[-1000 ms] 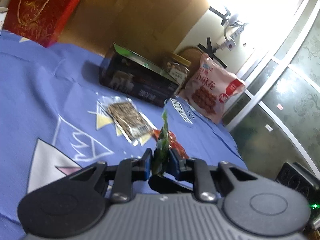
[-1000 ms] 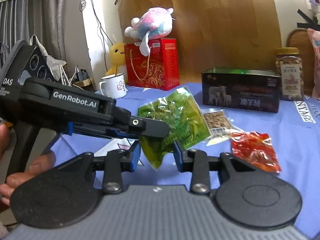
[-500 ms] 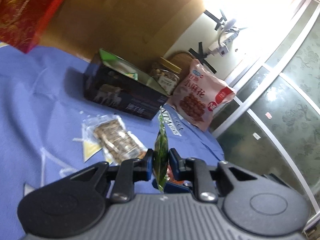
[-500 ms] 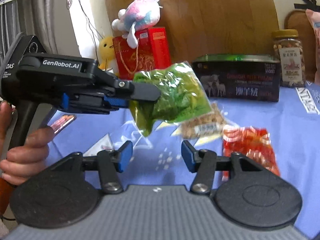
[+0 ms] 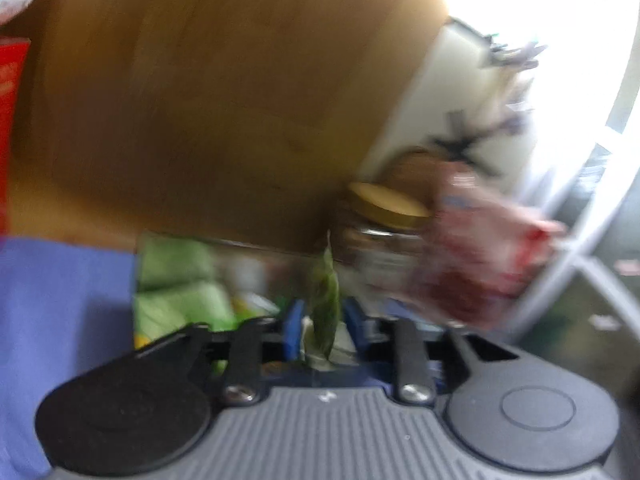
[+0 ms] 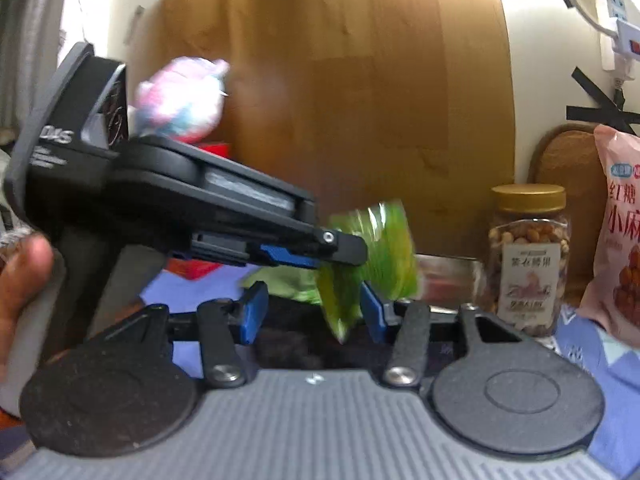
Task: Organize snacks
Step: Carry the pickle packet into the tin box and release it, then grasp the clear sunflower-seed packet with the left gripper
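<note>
Cardboard sheet (image 6: 360,100) fills the background ahead of both grippers, brown, creased. Blue cloth (image 5: 60,300) covers the table below and to the left of the left gripper. Dark box (image 5: 192,280) sits straight ahead of the left gripper, open top, green packets inside; heavy blur, so the contents are not readable. Pink snack bag (image 6: 620,232) stands upright at the far right of the right gripper, red print, brown pieces pictured. Nut jar (image 6: 528,256), clear with a gold lid and a white label, stands just left of that bag, ahead and right of the right gripper. Green snack packet (image 6: 372,256): glossy translucent film, leafy green fill, hanging edge-on between the left gripper's (image 5: 323,326) blue pads, above the box. Left jaws have just been opening; there is a narrow gap on both sides of the packet, and the pads do not visibly press it. Right gripper (image 6: 310,312) stands about half open, nothing between its pads; the packet's lower corner hangs just beyond them. A hand (image 6: 20,280) grips the left gripper's handle.
</note>
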A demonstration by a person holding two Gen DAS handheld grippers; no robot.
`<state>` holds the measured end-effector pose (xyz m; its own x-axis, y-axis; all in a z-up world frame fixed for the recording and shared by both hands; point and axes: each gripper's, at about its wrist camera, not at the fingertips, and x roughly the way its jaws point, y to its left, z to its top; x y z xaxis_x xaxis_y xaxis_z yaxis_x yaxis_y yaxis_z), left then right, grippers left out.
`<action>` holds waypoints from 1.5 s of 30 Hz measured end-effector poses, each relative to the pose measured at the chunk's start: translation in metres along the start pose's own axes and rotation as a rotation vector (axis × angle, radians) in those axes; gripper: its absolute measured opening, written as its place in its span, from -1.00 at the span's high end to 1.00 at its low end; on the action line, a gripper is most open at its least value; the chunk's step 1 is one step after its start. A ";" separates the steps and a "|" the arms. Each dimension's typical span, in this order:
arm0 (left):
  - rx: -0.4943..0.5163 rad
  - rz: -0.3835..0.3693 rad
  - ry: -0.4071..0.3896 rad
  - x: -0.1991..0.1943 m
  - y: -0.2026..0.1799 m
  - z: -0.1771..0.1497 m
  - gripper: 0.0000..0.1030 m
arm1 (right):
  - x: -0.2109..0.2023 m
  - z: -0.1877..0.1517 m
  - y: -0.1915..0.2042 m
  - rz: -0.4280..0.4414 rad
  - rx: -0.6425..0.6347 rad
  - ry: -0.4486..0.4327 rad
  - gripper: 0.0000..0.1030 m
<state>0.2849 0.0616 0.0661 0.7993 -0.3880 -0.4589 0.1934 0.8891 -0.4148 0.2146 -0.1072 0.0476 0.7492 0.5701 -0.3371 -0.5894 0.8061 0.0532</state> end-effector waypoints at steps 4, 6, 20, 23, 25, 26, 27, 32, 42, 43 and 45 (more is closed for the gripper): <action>0.069 0.158 0.045 0.026 -0.001 -0.002 0.20 | -0.003 -0.012 -0.017 0.004 0.073 0.027 -0.04; 0.050 0.153 0.000 0.007 0.000 -0.007 0.20 | -0.021 -0.023 -0.021 0.014 0.092 0.012 -0.05; -0.208 0.140 0.131 -0.108 0.044 -0.129 0.09 | -0.015 -0.076 -0.016 0.226 0.380 0.360 0.53; -0.220 0.160 0.096 -0.129 0.043 -0.145 0.23 | -0.024 -0.088 0.009 0.286 0.405 0.375 0.66; -0.223 0.175 0.090 -0.142 0.046 -0.153 0.46 | -0.036 -0.091 0.022 0.301 0.400 0.368 0.64; -0.233 0.176 0.090 -0.151 0.050 -0.155 0.49 | -0.040 -0.095 0.025 0.329 0.425 0.370 0.64; -0.248 0.172 0.088 -0.158 0.054 -0.158 0.56 | -0.048 -0.100 0.030 0.349 0.441 0.372 0.64; -0.359 0.074 0.098 -0.184 0.062 -0.183 0.66 | -0.084 -0.119 0.037 0.412 0.446 0.376 0.61; -0.198 -0.026 0.179 -0.177 0.002 -0.206 0.57 | -0.156 -0.133 0.019 0.423 0.392 0.340 0.35; -0.187 -0.023 0.182 -0.176 -0.001 -0.204 0.52 | -0.158 -0.134 0.019 0.421 0.392 0.344 0.35; -0.184 -0.016 0.176 -0.177 -0.001 -0.202 0.43 | -0.168 -0.137 0.016 0.418 0.394 0.350 0.35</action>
<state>0.0281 0.0802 -0.0107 0.6825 -0.4523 -0.5741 0.0855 0.8295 -0.5519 0.0382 -0.2121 -0.0240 0.3006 0.8153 -0.4949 -0.6048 0.5642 0.5621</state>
